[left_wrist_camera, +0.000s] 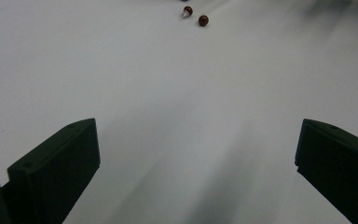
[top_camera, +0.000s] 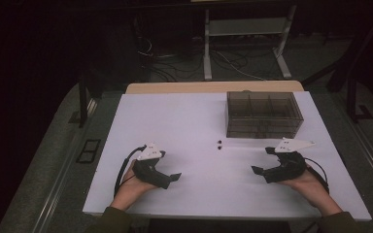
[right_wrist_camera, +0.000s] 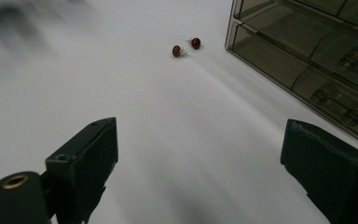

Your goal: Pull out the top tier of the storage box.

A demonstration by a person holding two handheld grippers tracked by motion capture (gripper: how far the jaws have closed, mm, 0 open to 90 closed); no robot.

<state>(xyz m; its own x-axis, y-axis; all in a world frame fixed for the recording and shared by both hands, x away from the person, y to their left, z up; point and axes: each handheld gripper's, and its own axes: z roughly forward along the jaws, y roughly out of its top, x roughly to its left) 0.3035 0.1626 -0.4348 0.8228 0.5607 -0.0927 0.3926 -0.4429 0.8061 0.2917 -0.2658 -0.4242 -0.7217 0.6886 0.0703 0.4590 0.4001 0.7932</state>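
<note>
Near the front edge of the white bench (top_camera: 194, 194), a person's hands hold two grippers. The left gripper (top_camera: 174, 177) rests toward the front left corner, its jaws wide apart with nothing between them. The right gripper (top_camera: 256, 170) rests toward the front right corner, its jaws likewise spread and empty. Farther in, near the bench's middle, two small dark red earrings (top_camera: 220, 144) lie just beside each other. Beyond them, toward the far right corner, stands a smoky clear drawer box (top_camera: 263, 114).
</note>
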